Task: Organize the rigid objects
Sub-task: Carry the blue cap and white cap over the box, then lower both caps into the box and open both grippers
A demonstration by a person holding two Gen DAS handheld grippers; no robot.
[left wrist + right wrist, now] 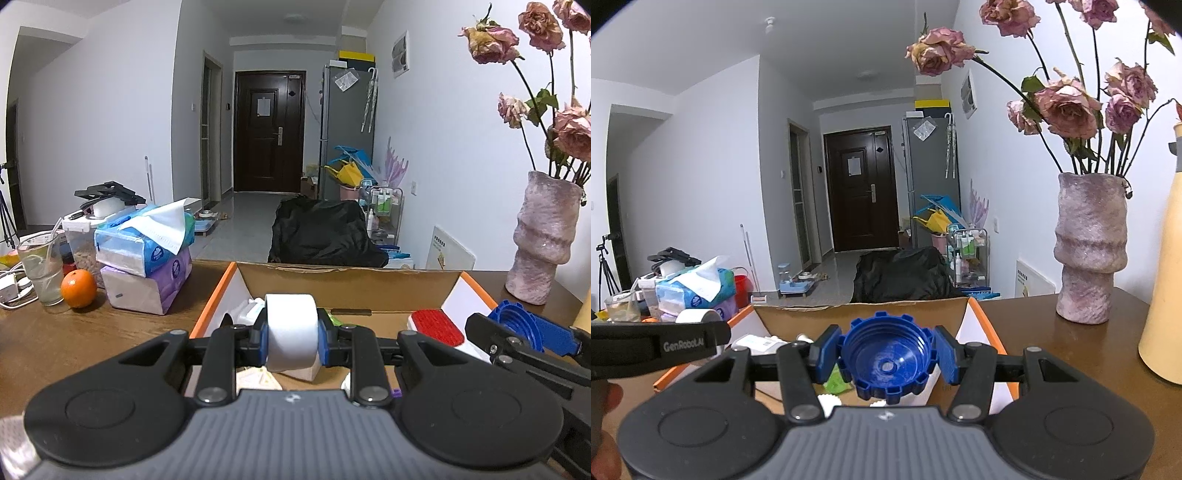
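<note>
An open cardboard box (347, 282) with orange-edged flaps stands on the brown table; it also shows in the right wrist view (864, 314). My left gripper (291, 334) is shut on a white roll (291, 332) and holds it above the box. The roll also shows in the right wrist view (698, 315). My right gripper (886, 352) is shut on a large blue ribbed cap (886, 360), open side toward the camera, above the box's right part. The cap also shows in the left wrist view (517, 325). Inside the box lie a red-and-white brush (437, 326) and several small white items.
A pink vase (1089, 251) with dried roses stands right of the box, with a yellow jug (1163, 295) further right. Left of the box are stacked tissue packs (147, 254), an orange (78, 288), a glass (40, 269) and cables.
</note>
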